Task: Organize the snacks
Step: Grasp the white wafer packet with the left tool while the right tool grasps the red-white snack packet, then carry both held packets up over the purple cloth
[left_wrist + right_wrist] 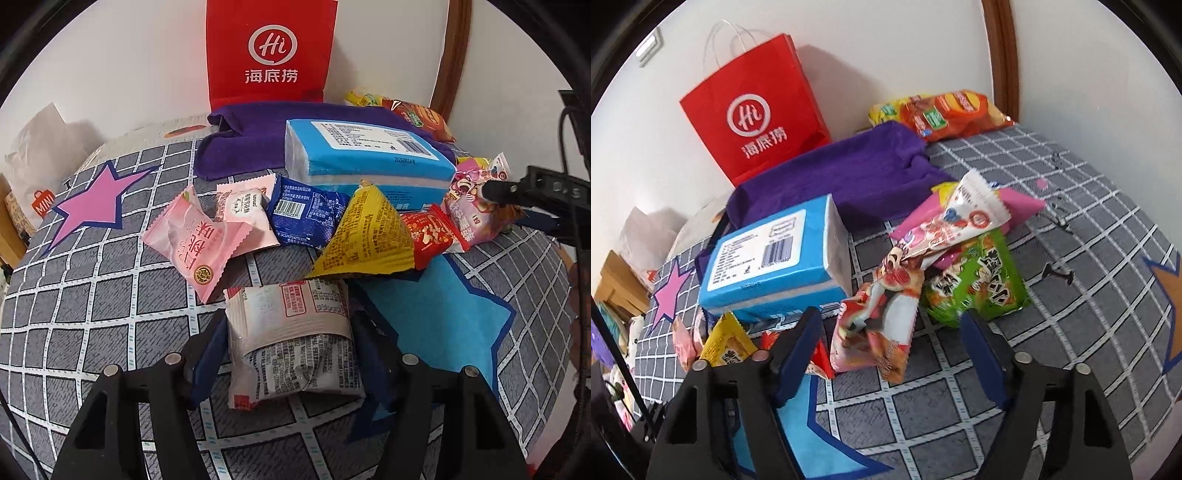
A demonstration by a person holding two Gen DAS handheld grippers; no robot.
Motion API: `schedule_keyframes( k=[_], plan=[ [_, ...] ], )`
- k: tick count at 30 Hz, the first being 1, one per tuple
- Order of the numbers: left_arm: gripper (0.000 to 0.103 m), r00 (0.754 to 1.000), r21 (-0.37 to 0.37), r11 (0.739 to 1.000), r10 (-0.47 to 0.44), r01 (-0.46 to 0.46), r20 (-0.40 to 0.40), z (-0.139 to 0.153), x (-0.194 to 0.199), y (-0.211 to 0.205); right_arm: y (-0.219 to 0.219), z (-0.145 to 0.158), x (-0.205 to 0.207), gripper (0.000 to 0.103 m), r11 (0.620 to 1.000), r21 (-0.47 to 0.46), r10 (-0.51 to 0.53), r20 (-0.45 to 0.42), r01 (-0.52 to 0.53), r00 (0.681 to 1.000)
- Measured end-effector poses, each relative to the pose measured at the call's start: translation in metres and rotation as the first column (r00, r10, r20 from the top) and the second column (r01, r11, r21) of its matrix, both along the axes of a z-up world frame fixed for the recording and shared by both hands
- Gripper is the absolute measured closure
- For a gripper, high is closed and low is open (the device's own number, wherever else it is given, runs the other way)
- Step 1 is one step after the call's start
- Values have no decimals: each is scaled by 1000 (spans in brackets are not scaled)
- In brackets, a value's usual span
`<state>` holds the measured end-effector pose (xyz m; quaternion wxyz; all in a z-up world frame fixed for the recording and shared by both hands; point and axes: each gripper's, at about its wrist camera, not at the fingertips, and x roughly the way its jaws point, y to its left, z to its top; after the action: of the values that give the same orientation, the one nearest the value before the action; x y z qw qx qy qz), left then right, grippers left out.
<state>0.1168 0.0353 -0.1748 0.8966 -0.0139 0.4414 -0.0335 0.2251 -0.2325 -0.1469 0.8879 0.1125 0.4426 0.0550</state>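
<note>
While the snacks lie scattered over the grey checked bedspread [92, 295], the relation that matters most sits between the left gripper's [288, 354] blue-padded fingers [207, 354]: a pale pink-and-white snack packet [291, 332] lies flat there, its long axis running away from the camera along the fingers, so the pads meet its two long edges. Both pads appear to touch those edges and the wrapper looks slightly bowed, so I judge it pinched, though lightly. Just beyond it are a yellow triangular packet [365, 236], a dark blue packet [306, 214] and two pink sweets packets [199, 240], all in front of a blue tissue pack [365, 162] resting on a purple cloth [251, 140]; a red paper bag [271, 51] stands against the wall behind, a likely place for the snacks, though that is a guess. The right gripper [890, 347] stands half spread around a pink-and-red cartoon-printed packet [882, 325]; its left pad [798, 343] is near the wrapper's edge while the right pad [979, 350] stands clear, so nothing is clamped there. That packet's long axis also runs up and away from the fingers, leaning on a green snack bag [979, 284], so closing should catch its lower half. A chip bag [945, 114] lies far off by the wall, out of either hand's immediate reach.
</note>
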Motion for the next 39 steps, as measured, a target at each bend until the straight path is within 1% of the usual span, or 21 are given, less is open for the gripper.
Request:
schedule_keyframes(
  k=[2,5,6,7,11,17,24,26,27,28,29,30,31,33,34,35,37,39],
  plan=[
    [39,1000,1,1000,0,0,0,0,0,0,3,-2,1,38,1000,-6,-6,-3,6,1000],
    [37,1000,3,1000,-5,5,-2,0,1,-1,4,-5,0,56,1000,20,6,-19,-5,1000],
    [37,1000,0,1000,-6,6,-2,0,0,-1,5,-6,0,60,1000,29,12,-26,-12,1000],
    [36,1000,-3,1000,-8,8,-3,0,1,0,5,-7,-1,69,999,37,20,-29,-19,999],
    [35,1000,0,1000,-13,13,-5,0,2,-1,3,-6,-9,73,998,46,32,-22,-31,999],
    [35,1000,-16,1000,-12,12,-1,0,2,1,-8,2,-32,73,996,68,49,5,-50,999],
    [35,1000,-16,1000,-12,11,-2,0,1,1,-33,-4,-73,73,991,115,67,-29,-63,997],
    [35,1000,-12,1000,-12,12,-2,0,1,1,-41,-8,-84,72,992,103,74,-41,-69,996],
    [35,1000,-10,1000,-12,12,-2,0,1,1,-45,-11,-88,69,993,90,78,-51,-73,996],
    [35,1000,-8,1000,-13,13,-3,0,1,0,-48,-12,-89,59,994,79,79,-54,-74,995],
    [35,1000,-7,1000,-13,13,-3,0,1,0,-52,-14,-91,53,996,56,70,-54,-67,996],
    [35,1000,-6,1000,-13,13,-3,0,2,0,-55,-14,-91,44,998,44,57,-53,-55,997],
    [35,1000,-7,1000,-13,13,-3,0,2,0,-59,-14,-92,40,999,34,33,-46,-31,998],
    [35,1000,-7,1000,-12,12,-3,0,1,0,-62,-14,-92,36,998,61,32,-30,-30,999],
    [35,1000,-7,1000,-12,12,-3,0,1,0,-61,-15,-91,30,995,92,43,-24,-40,999],
    [35,1000,-6,1000,-13,13,-3,0,1,0,-61,-17,-89,28,993,110,49,-25,-46,999],
    [35,1000,-8,1000,-13,13,-3,0,1,0,-54,-20,-84,27,989,136,67,-24,-64,997],
    [35,1000,-9,1000,-12,12,-3,0,1,0,-46,-24,-79,27,987,139,83,-19,-79,996]
  ],
)
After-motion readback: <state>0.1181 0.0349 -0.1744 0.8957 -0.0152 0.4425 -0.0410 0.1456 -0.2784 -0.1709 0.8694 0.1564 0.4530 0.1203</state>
